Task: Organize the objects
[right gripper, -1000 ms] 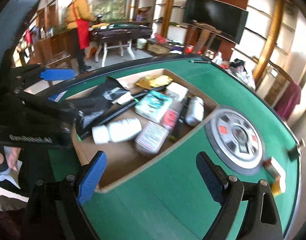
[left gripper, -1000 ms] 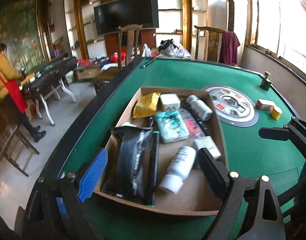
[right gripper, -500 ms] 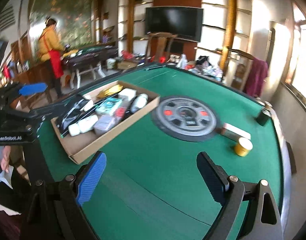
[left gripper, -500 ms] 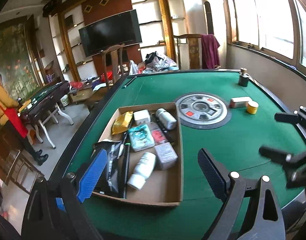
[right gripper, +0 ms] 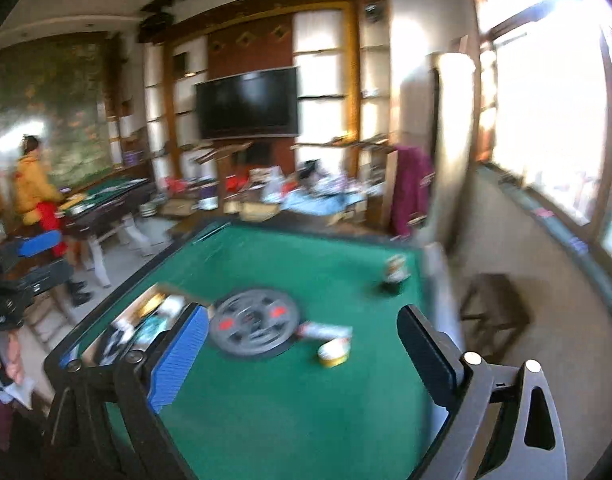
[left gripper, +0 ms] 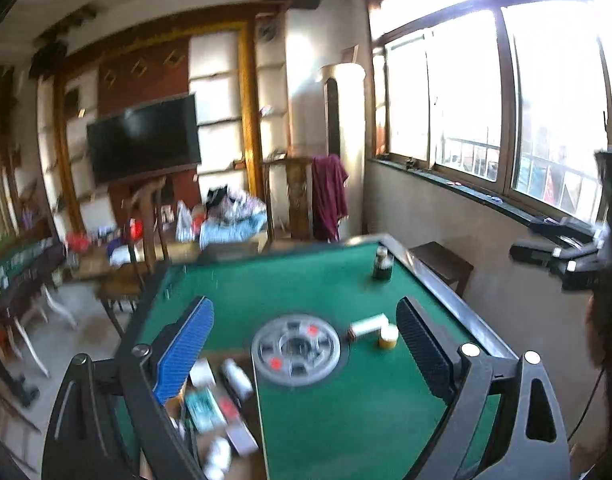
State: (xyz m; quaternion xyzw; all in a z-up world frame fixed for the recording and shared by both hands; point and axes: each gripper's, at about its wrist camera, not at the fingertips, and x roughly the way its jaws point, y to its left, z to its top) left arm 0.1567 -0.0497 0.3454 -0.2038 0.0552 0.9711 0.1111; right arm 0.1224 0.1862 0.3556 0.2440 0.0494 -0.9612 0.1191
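Note:
A cardboard box of blurred bottles and packets lies low at the left of the green table. My left gripper hangs high above the table, open and holding nothing. Past the round grey dial lie a small white box and a yellow tin. My right gripper is also high over the table, its jaws opening with nothing between them. In its view the cardboard box sits left, the white box and tin ahead.
A dark bottle stands near the table's far right corner. A wooden stool is beside the table under the window. A person in a yellow jacket stands at another table far left. Chairs and clutter line the far side.
Both grippers rose and tilted up, so the box slid to the lower left and more of the room shows. The right one swung away from the box. Both stayed empty.

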